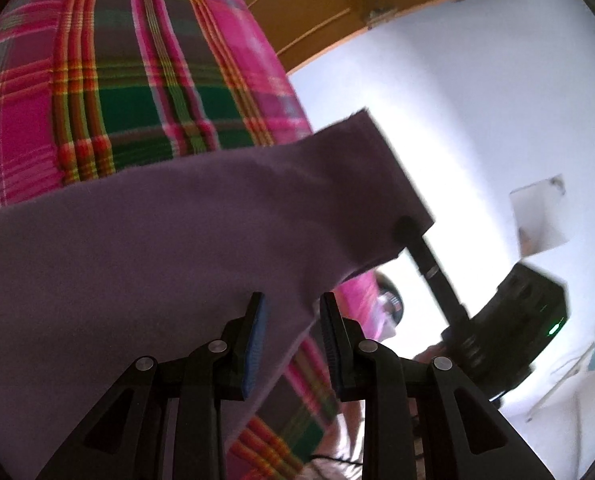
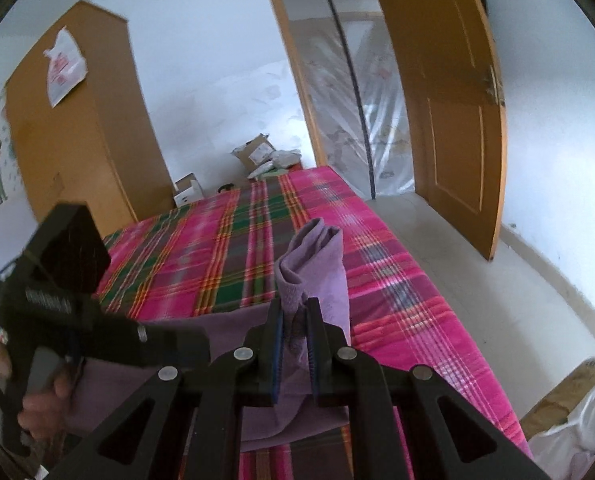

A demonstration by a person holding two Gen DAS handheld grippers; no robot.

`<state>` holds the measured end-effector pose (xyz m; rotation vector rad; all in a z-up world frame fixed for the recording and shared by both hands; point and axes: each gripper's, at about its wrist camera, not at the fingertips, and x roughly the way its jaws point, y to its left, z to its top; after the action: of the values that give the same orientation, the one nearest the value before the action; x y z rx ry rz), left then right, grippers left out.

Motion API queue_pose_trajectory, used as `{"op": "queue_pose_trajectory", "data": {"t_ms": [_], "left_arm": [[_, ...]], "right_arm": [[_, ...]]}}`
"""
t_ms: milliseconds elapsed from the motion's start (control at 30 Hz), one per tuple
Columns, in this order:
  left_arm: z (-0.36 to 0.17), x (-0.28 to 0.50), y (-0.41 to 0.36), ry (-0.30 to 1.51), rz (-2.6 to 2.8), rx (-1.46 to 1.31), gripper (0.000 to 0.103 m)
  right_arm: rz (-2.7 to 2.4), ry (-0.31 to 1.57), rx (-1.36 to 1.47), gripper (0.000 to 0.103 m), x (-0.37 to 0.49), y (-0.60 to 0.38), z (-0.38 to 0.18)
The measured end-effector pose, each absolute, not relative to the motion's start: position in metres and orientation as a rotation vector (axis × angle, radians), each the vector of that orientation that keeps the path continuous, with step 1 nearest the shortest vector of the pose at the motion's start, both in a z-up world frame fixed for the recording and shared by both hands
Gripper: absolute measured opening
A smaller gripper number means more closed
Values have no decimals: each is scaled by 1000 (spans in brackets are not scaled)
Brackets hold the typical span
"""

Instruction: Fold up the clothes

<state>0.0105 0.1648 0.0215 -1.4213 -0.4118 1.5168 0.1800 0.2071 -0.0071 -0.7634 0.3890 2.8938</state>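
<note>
**Purple cloth in the air, one grip loose**

A bed under a pink plaid sheet (image 2: 397, 300) fills the room. My right gripper (image 2: 296, 344) pinches a bunched corner of the purple garment (image 2: 317, 268), lifted above the sheet. My left gripper (image 1: 293, 344) stands parted, cloth edge running between its pads, unclamped. If I pull now, I reckon that edge slips free and the fold skews.

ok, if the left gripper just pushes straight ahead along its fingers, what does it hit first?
The purple cloth. It already lies between the open fingers of the left gripper and fills the space ahead. Past it is the plaid bedcover; depth between them is unclear.
</note>
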Motion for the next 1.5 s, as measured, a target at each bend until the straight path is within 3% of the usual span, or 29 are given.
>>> {"op": "queue_pose_trajectory", "data": {"t_ms": [33, 133, 267, 633, 1100, 1300, 1500], "left_arm": [[24, 9, 162, -431, 1516, -1415, 28], [34, 4, 155, -494, 1513, -1375, 44], [45, -5, 148, -604, 1467, -1349, 47], [59, -13, 126, -692, 1493, -1296, 49], [29, -25, 118, -698, 1523, -1439, 48], [27, -21, 117, -700, 1557, -1433, 42], [28, -11, 107, -715, 1581, -1374, 15]], "right_arm": [[2905, 362, -757, 11, 183, 203, -6], [2931, 307, -747, 11, 182, 193, 0], [2956, 249, -764, 11, 180, 181, 1], [3060, 66, -844, 11, 177, 133, -7], [3128, 77, -925, 11, 174, 106, -20], [3130, 105, -950, 11, 173, 104, -24], [3117, 100, -964, 13, 177, 101, -24]]}}
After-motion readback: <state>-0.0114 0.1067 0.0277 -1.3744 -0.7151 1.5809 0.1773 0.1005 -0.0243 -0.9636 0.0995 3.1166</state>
